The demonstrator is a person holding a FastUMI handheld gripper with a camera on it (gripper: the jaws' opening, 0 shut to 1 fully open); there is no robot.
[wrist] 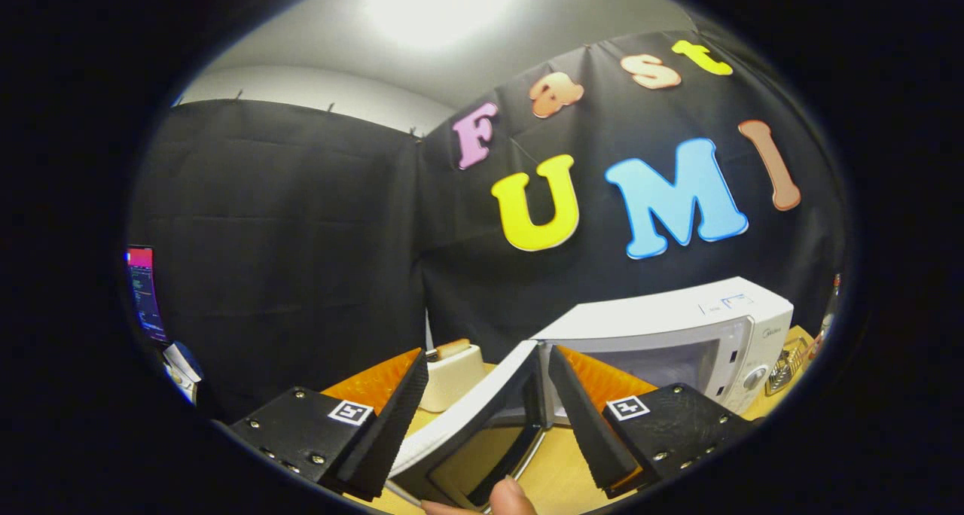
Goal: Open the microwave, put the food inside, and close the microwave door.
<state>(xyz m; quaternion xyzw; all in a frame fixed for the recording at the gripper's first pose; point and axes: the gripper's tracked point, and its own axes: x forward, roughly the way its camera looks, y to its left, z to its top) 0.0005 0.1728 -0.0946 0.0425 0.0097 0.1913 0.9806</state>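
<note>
A white microwave [678, 327] stands on the wooden table [557, 470], beyond my right finger. Its door [467, 425] is swung open toward me and reaches in between my two fingers, with its dark window facing right. My gripper [487, 358] is open, its fingers spread to either side of the door's free edge; I cannot tell whether either touches it. A white container [452, 376] with a tan piece of food [450, 348] on top sits on the table just ahead of my left finger, left of the door. A person's fingertip [512, 498] shows at the door's lower edge.
A wire basket [787, 366] and a bottle [832, 304] stand to the right of the microwave. A lit screen [143, 293] is at the far left. Black cloth walls close off the back of the table.
</note>
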